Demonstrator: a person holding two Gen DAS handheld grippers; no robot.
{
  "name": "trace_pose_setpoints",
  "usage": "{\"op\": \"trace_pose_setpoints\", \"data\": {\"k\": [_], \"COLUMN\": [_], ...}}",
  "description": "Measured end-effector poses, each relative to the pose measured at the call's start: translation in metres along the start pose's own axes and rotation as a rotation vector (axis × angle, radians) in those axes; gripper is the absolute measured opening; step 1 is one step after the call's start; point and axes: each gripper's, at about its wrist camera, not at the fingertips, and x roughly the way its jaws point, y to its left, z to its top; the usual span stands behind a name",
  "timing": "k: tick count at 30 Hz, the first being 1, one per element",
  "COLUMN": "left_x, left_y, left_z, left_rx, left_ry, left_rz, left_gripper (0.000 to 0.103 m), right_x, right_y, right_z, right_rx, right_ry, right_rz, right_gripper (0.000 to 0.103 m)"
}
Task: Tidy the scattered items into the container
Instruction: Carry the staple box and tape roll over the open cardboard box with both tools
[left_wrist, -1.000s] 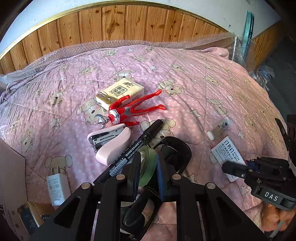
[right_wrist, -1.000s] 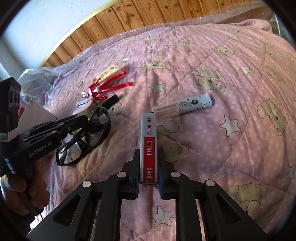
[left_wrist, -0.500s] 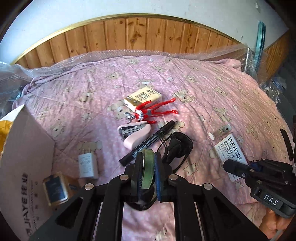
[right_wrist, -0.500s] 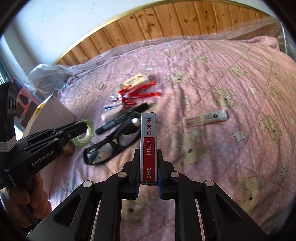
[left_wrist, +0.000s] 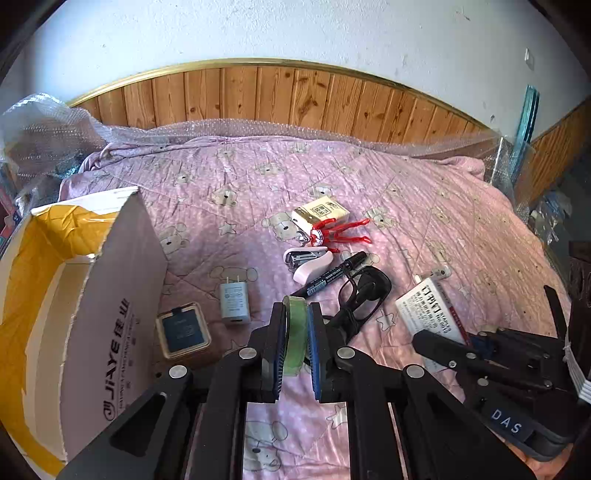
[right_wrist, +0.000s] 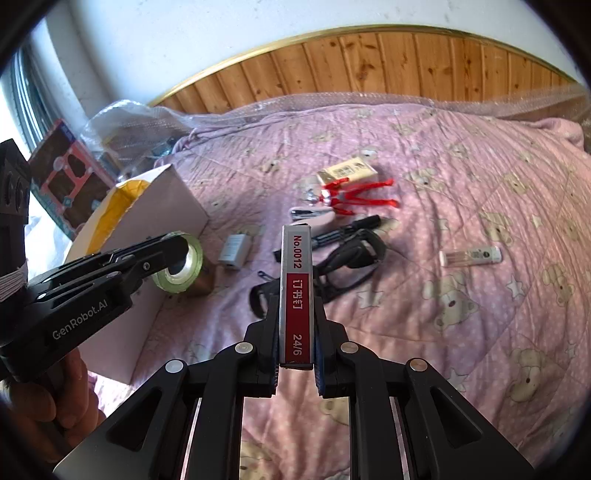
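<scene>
1. Lifted clear of the quilt since a second ago: both loads, with the cardboard box (left_wrist: 110, 295) now swung into full view at left
2. Left gripper (left_wrist: 295, 350) clamped on the green tape roll (left_wrist: 295, 332), held edge-on between the pads, near the box's white wall but not yet over the opening
3. Right gripper (right_wrist: 295, 354) pinched on the staple box (right_wrist: 296, 295), red label up, raised above the pink quilt (right_wrist: 461, 332) and well apart from the container
4. Nothing visible inside the yellow-lined box, though much of its floor is out of sight; judged early in the task
5. Left on the quilt: black glasses (left_wrist: 364, 295), marker (left_wrist: 332, 275), pink stapler (left_wrist: 308, 264), red action figure (left_wrist: 332, 234), tissue pack (left_wrist: 321, 214), white charger (left_wrist: 233, 299), small square tin (left_wrist: 183, 330) beside the box, clear tube (right_wrist: 471, 255)
6. Two drops due next, then roughly eight more pickups by this count
</scene>
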Motion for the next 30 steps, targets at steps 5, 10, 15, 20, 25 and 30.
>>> {"op": "trace_pose_setpoints", "data": {"k": [5, 10, 15, 20, 25, 30], "left_x": [-0.019, -0.038, -0.057, -0.079, -0.102, -0.123], "left_y": [0.015, 0.036, 0.055, 0.074, 0.096, 0.121], "left_z": [-0.005, -0.01, -0.016, -0.02, -0.024, -0.028], "left_rx": [-0.026, -0.066, -0.102, -0.143, -0.18, -0.212], "left_ry": [-0.027, -0.054, -0.078, -0.108, -0.137, -0.164], "left_rz": [0.003, 0.017, 0.028, 0.032, 0.042, 0.074], "left_gripper": [0.012, 0.012, 0.012, 0.012, 0.012, 0.012], "right_x": [-0.004, -0.006, -0.009, -0.016, -0.018, -0.018], "right_y": [0.026, 0.049, 0.07, 0.097, 0.125, 0.153], "right_z": [0.003, 0.003, 0.006, 0.014, 0.02, 0.027], "right_rx": [-0.044, -0.071, -0.097, -0.126, -0.153, -0.183], "right_ry": [-0.004, -0.005, -0.007, -0.023, -0.028, -0.03], "right_rz": [0.012, 0.027, 0.039, 0.066, 0.102, 0.141], "right_gripper": [0.016, 0.016, 0.016, 0.016, 0.016, 0.016]}}
